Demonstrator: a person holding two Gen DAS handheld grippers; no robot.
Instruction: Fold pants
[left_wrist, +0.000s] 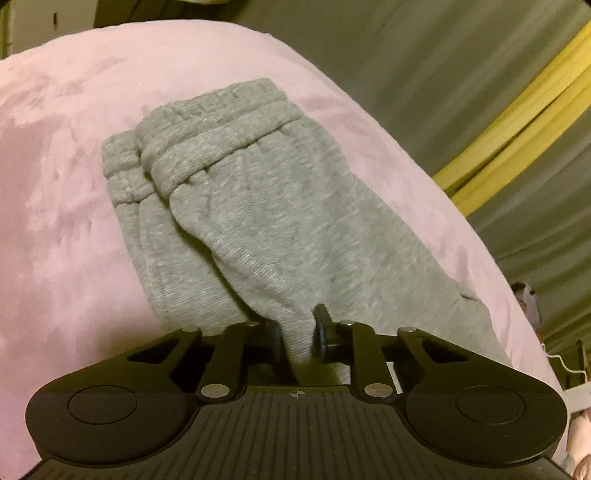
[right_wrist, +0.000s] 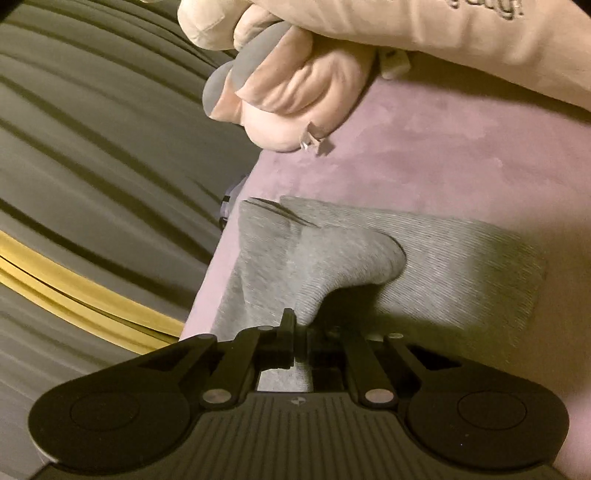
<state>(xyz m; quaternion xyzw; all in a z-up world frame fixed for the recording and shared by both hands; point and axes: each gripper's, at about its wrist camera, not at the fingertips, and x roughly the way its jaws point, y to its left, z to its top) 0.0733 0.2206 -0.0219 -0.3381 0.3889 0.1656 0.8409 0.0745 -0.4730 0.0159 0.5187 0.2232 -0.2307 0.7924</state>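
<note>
The pants (left_wrist: 266, 221), grey and of knitted sweat fabric, are seen lying on a pink plush blanket (left_wrist: 62, 206), near its edge on the side of the green striped cloth (left_wrist: 424, 66); the elastic waistband (left_wrist: 207, 140) is turned away from the left wrist camera, and the cloth appears already doubled, one layer lying over another. The left tool (left_wrist: 297, 336) is seen with a ridge of grey cloth between its two fingers; the fingers stand a little apart, so a loose clamp on the pants is judged rather than a firm one. The right tool (right_wrist: 300, 334) is drawn nearly together on a raised peak of the same fabric, which is lifted off the blanket while the remainder lies flat; a cream-coloured stuffed toy (right_wrist: 295, 85) is seen beyond it, apart from the pants.

The fabric is judged to be soft, limp and fairly light; no shape of its own will be kept, and sagging between the two held points is to be expected; little slipperiness is suggested by the ribbed knit, though a thin pinch could be pulled free. Hold is best taken at edges or corners, through all layers at once, and the thick gathered waistband is judged the surest place; the plush blanket may drag on the cloth when it is slid.
</note>
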